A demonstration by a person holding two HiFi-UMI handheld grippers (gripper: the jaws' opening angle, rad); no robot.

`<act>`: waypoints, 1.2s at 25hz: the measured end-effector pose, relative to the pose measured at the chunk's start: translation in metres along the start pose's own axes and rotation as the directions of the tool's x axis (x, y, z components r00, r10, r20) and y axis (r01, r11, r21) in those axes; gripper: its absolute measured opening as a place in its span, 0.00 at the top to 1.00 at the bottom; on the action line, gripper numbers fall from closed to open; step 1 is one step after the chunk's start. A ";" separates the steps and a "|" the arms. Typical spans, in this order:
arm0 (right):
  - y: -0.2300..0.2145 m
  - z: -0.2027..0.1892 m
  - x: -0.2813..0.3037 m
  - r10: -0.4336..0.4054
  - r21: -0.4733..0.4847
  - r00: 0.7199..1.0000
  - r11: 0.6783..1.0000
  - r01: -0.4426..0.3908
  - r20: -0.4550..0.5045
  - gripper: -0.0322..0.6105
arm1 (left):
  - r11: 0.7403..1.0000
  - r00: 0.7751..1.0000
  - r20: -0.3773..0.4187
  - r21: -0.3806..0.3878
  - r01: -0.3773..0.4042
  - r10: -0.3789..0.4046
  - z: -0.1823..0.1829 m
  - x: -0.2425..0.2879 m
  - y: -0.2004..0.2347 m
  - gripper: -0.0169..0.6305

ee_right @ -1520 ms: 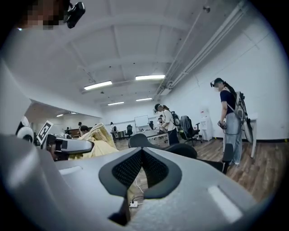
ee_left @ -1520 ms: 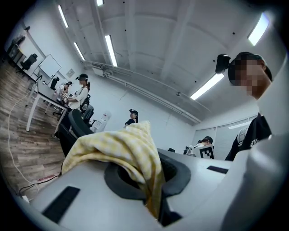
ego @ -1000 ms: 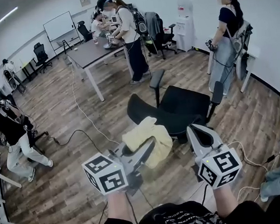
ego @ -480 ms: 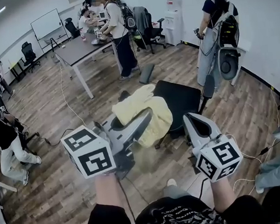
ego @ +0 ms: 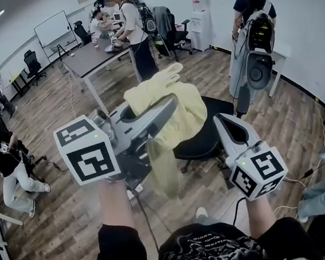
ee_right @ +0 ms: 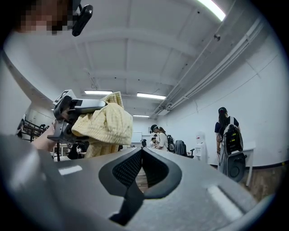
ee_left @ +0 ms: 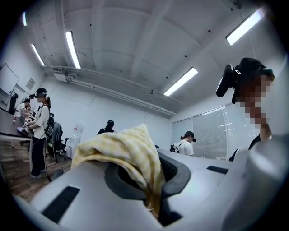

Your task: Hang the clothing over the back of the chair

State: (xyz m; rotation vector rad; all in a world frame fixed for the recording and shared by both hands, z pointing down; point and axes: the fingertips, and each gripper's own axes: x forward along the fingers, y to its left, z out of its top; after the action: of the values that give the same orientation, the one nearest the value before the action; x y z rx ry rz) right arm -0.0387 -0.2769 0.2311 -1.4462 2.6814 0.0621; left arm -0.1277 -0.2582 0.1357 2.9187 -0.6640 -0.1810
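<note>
**Soft yellow garment pinched up over the chair**

Our left gripper [ego: 169, 104] is clamped on a pale yellow checked cloth garment [ego: 178, 106], with a fold nipped between the jaws. The rest sits bunched over the jaw tips, and a tail hangs below. It is held in the air above the near side of the black swivel office chair [ego: 211, 134]. Our right gripper [ego: 223, 124] has its jaws together on nothing, to the right of the cloth and apart from it.

We judge the garment light and limp. It will drape readily, but held by one pinch it stays bunched. A second hold on a free edge should let us spread it evenly so it does not slide off.

In the head view the chair's back is behind the cloth and the left gripper. Only the seat and one armrest [ego: 241, 99] show. We cannot find a collar or sleeves.
</note>
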 end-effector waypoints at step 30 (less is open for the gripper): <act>-0.114 0.011 0.041 -0.112 -0.054 0.993 0.992 0.114 0.027 0.94 | 0.977 0.944 -0.268 -0.147 0.157 -0.192 -0.054 0.162 0.099 0.93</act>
State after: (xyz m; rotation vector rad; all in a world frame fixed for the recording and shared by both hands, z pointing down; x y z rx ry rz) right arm 0.0349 -0.3726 0.2165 -1.5998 2.5929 0.1459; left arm -0.0159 -0.4113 0.1913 2.8027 -0.3365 0.1677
